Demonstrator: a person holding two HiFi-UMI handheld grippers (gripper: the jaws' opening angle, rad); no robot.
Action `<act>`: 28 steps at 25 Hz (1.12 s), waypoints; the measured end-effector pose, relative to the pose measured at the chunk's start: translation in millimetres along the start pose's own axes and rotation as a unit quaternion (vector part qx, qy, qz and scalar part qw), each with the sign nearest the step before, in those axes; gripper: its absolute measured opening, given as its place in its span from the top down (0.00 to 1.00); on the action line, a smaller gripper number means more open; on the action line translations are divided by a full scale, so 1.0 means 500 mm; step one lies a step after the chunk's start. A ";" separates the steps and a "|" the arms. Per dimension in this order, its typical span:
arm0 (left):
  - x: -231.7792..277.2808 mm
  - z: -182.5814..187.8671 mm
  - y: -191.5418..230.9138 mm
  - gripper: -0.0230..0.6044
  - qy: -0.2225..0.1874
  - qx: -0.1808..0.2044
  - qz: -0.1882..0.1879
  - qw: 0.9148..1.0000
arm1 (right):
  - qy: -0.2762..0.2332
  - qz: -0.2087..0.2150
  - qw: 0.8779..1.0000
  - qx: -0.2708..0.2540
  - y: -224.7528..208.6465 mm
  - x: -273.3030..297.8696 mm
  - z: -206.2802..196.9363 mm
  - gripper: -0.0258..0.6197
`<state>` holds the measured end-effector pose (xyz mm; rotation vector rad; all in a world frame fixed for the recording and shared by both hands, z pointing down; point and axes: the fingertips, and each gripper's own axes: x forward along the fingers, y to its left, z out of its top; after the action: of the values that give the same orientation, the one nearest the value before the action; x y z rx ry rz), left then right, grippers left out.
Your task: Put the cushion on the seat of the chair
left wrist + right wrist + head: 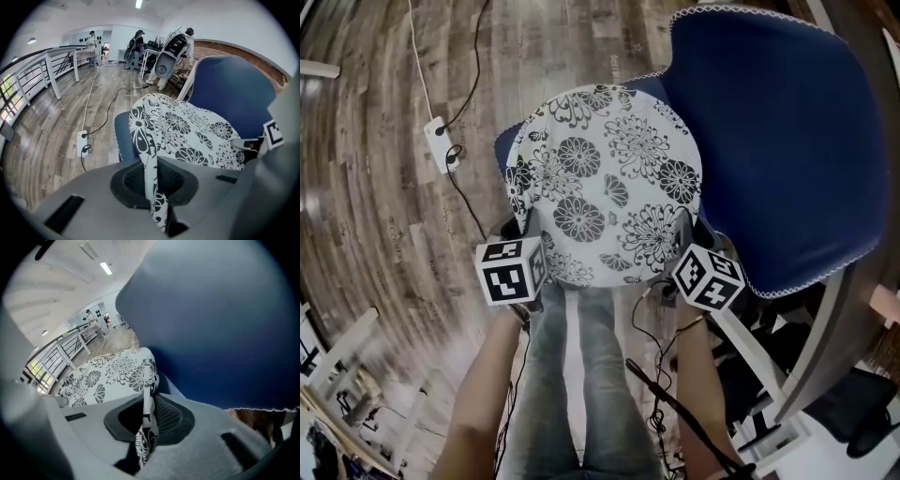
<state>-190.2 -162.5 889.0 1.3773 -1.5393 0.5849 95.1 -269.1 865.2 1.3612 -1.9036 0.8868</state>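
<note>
Cushion (605, 178) hangs over blue chair (778, 141); wood-plank floor (375, 141) w/ power strip (441, 142).

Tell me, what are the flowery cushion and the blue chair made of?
The cushion: probably soft printed cloth over padding, matte white with black flowers; its pinched edge folds thin. The chair: seemingly matte blue fabric upholstery, no shine, with a pale stitched trim along its edge.

chair back (778, 141) blocks right, floor (375, 216) open left

Faded jeans (548, 394), grey marker-cubed hand-held grippers (153, 185) (147, 423)
</note>
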 end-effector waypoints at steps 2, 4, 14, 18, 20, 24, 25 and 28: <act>0.001 -0.002 0.002 0.94 0.003 0.001 0.002 1.000 | 0.004 -0.001 1.000 0.001 -0.001 0.002 -0.003 0.90; 0.002 -0.004 0.005 0.94 0.005 0.001 0.005 1.000 | 0.008 -0.001 1.000 0.005 -0.001 0.005 -0.006 0.90; 0.009 -0.008 0.009 0.94 -0.004 -0.014 0.003 1.000 | 0.008 -0.004 1.000 0.010 -0.012 0.011 -0.006 0.86; 0.008 -0.009 0.021 0.81 -0.005 -0.019 0.011 1.000 | 0.008 -0.008 1.000 0.005 -0.019 0.010 -0.005 0.83; 0.005 -0.011 0.027 0.78 -0.006 -0.025 0.015 1.000 | 0.008 -0.014 1.000 0.001 -0.023 0.007 -0.003 0.80; 0.000 -0.018 0.038 0.70 -0.006 -0.034 0.025 0.999 | 0.005 -0.021 1.000 0.000 -0.028 -0.002 -0.004 0.74; -0.002 -0.019 0.041 0.68 -0.007 -0.037 0.028 0.999 | 0.004 -0.022 1.000 -0.002 -0.026 -0.003 -0.004 0.71; -0.007 -0.022 0.049 0.65 -0.014 -0.048 0.033 0.998 | -0.002 -0.026 1.000 -0.007 -0.022 -0.010 -0.005 0.64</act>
<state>-209.7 -145.4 896.3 1.2716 -1.6200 0.5260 107.2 -267.2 864.7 1.3984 -1.8665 0.8443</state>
